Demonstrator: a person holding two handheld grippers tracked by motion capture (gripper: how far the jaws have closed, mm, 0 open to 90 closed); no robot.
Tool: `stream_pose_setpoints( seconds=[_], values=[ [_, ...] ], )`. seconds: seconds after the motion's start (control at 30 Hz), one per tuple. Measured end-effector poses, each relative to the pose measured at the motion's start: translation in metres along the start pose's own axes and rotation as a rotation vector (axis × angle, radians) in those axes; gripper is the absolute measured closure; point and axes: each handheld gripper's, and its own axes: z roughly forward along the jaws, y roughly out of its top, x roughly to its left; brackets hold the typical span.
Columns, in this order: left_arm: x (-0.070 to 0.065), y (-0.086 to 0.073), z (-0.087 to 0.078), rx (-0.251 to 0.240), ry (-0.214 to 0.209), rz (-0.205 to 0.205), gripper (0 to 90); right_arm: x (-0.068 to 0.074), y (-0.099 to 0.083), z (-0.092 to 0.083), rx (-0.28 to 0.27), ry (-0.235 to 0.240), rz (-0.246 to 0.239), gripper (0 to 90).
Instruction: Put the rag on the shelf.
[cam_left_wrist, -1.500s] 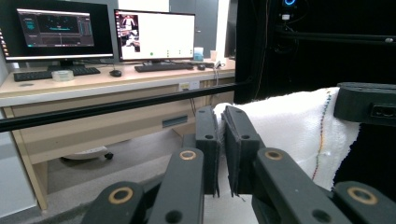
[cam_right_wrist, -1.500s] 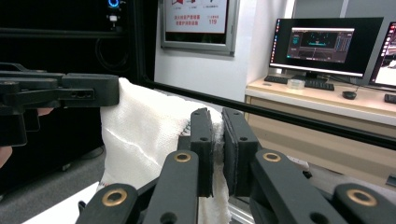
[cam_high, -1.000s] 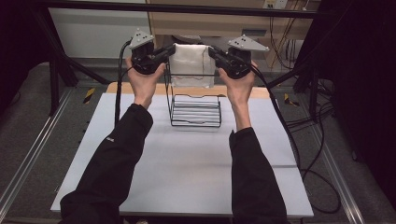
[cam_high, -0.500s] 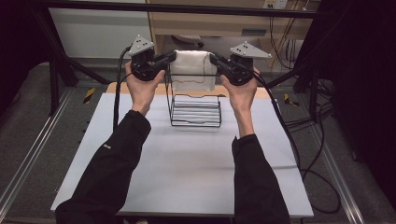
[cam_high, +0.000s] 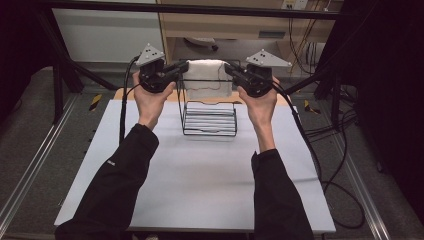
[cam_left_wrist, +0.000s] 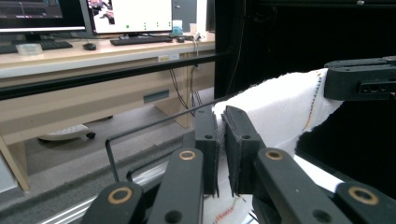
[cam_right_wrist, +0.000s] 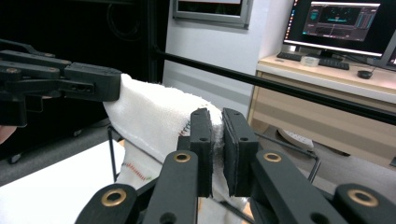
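Since the earlier frames both hands have risen slightly and carried the white towel (cam_high: 207, 80) higher; it now hangs stretched between the grippers, over the far side of the wire rack, rather than sagging behind it.

The white table (cam_high: 195, 180) carries the work. The black wire rack (cam_high: 209, 117) stands on it near the middle of the far edge, upright, its top bars rising toward the towel. The towel is above the rack's far rail, off the table surface, and whether its lower hem touches the rail cannot be told from the high view.

The left gripper (cam_high: 181, 67) has its jaws clamped on the towel's left end; in the left gripper view the pads (cam_left_wrist: 208, 140) pinch the cloth with almost no gap. The right gripper (cam_high: 231, 69) grips the right end just as tightly, pads (cam_right_wrist: 202, 140) pressed on the hem in the right gripper view. Holding both ends taut and level likely keeps the cloth flat so it can be draped evenly over a rack bar.

The towel's hem carries coloured stitching (cam_right_wrist: 135, 170), red and green. A small white mark sits on the left sleeve (cam_high: 111, 162), too small to read. No other writing is legible.
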Motion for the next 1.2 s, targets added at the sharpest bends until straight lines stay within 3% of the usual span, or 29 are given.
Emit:
stream_pose_setpoints(
  seconds=[0.27, 0.53, 0.83, 1.07, 1.2],
  values=[
    [-0.006, -0.009, -0.01, 0.047, -0.033, -0.01, 83.2, 0.006, -0.01, -0.01, 0.036, 0.032, 0.003, 83.4],
    [-0.015, -0.02, -0.018, 0.089, -0.031, 0.034, 82.2, 0.011, -0.025, -0.016, 0.072, 0.059, 0.015, 83.2],
    [-0.017, -0.03, -0.02, 0.119, -0.038, 0.037, 80.3, 0.011, -0.037, -0.016, 0.092, 0.074, 0.011, 83.3],
    [-0.013, -0.017, -0.036, 0.116, -0.037, 0.022, 78.8, 0.011, -0.04, -0.015, 0.095, 0.078, 0.01, 83.3],
    [-0.011, -0.002, -0.036, 0.121, -0.011, 0.024, 88.9, 0.011, -0.043, -0.014, 0.095, 0.076, 0.013, 83.3]
  ],
)
